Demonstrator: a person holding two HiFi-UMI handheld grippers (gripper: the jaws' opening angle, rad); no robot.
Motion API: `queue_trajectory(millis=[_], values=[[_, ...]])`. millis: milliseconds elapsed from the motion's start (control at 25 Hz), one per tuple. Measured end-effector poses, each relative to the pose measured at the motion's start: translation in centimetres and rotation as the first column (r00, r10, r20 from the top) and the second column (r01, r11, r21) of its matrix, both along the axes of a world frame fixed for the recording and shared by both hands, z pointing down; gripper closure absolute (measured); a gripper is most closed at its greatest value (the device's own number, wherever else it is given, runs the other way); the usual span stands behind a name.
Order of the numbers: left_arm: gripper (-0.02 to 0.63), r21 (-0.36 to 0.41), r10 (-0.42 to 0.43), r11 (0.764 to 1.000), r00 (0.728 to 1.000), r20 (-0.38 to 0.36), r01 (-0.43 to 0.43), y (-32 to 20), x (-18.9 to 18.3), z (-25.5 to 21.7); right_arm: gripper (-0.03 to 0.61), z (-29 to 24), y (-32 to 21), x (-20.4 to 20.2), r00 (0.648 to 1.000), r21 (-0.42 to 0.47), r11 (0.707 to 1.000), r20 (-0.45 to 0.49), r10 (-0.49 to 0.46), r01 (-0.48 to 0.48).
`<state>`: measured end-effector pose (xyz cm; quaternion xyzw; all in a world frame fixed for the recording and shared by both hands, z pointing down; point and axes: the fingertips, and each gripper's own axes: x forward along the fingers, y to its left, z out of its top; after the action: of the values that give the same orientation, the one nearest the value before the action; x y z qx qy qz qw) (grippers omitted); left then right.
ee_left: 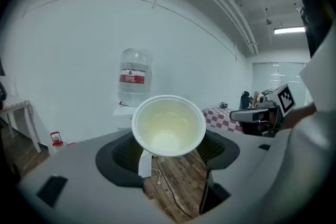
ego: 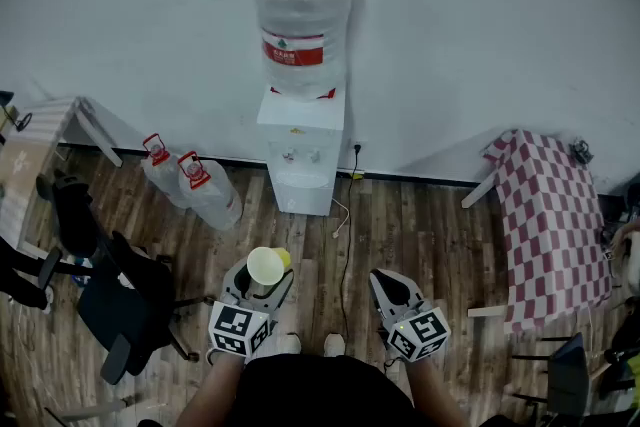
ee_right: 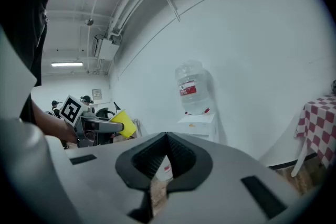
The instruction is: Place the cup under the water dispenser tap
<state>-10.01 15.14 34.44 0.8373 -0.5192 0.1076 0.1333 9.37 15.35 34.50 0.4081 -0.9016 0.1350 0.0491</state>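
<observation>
Plainly one yellow cup [ego: 266,266] sits clamped between the jaws of the left gripper [ego: 257,280], above the wood floor [ego: 400,235], well short of the single water dispenser [ego: 300,150]; the right gripper [ego: 392,290] is clenched, empty; two spare bottles [ego: 207,194] lie left of the dispenser.

left gripper [ee_left: 169,140]; jaws clamp cup [ee_left: 168,126]; water dispenser [ee_left: 133,84] ahead

An office-like room: a bottled water dispenser [ego: 300,153] against the bare white wall [ego: 480,35], spare jugs [ego: 205,191] beside it, black swivel chairs [ego: 115,303], a checked-cloth table [ego: 555,225], wood-plank floor [ego: 420,237]
</observation>
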Motion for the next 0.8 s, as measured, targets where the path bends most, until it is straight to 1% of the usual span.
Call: queue_trajectory(millis=[440, 560, 800], values=[[0.298, 0.008, 0.016, 1.000, 1.000, -0.005, -0.016, 0.7, -1.6, 0.0, 0.557, -0.4, 0.9, -0.4, 0.999, 0.018, 0.999, -0.023, 0.038, -0.037], [0.298, 0.008, 0.023, 1.000, 1.000, -0.008, -0.022, 0.9, -1.9, 0.1, 0.557, -0.5, 1.2, -0.6, 0.999, 0.012, 0.999, -0.010, 0.052, -0.051], [0.298, 0.000, 0.037, 0.999, 0.999, -0.012, -0.037, 1.6, -2.6, 0.6, 0.557, -0.1, 2.5, -1.1, 0.997, 0.002, 0.998, -0.018, 0.069, -0.069]])
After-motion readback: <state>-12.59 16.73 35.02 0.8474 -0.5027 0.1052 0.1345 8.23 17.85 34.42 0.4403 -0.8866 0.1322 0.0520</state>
